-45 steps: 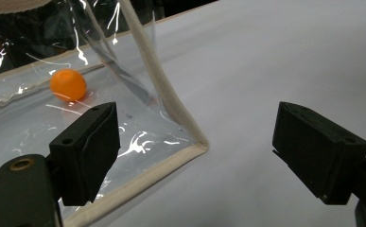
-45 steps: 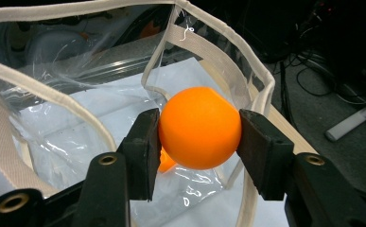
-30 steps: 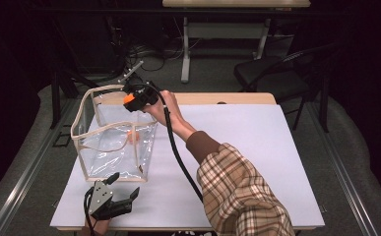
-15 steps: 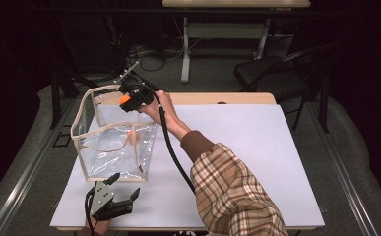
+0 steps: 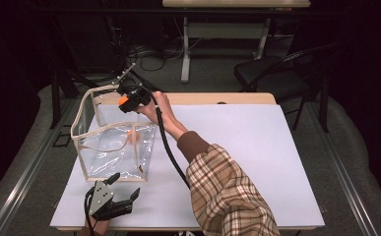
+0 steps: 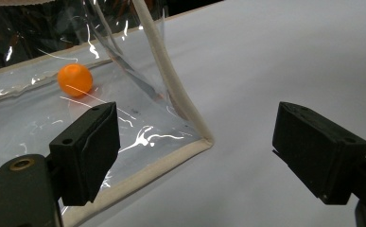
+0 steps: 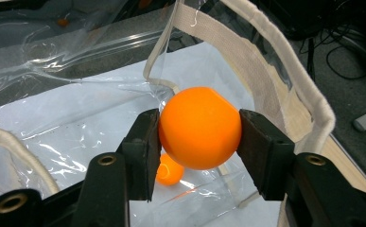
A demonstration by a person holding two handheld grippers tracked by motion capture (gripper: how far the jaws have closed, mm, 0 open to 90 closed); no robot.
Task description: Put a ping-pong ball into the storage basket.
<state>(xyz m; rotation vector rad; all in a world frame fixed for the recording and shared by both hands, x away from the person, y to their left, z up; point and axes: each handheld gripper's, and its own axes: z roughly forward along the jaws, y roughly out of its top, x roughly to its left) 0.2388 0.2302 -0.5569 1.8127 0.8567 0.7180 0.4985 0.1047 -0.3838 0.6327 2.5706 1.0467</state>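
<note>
A clear plastic bag (image 5: 114, 147) with cream fabric trim stands open on the white table (image 5: 247, 147) at the left. One orange ball (image 6: 75, 79) lies on its floor, seen too as the ball (image 5: 132, 137) through the wall. My right gripper (image 7: 199, 132) is shut on a second orange ball (image 7: 200, 126), held over the bag's open mouth near its far rim. In the high view that right gripper (image 5: 129, 98) hangs above the bag's back edge. My left gripper (image 5: 121, 189) rests open at the table's front left, just outside the bag's near corner (image 6: 204, 141).
A dark chair (image 5: 271, 73) and a table leg stand beyond the far edge. The person's plaid sleeve (image 5: 227, 191) crosses the middle of the table, with the black cable (image 5: 171, 157) trailing along it. Bare white surface lies to the right.
The right gripper with its ball has drifted slightly left and back over the bag's mouth. The left gripper has stayed put.
</note>
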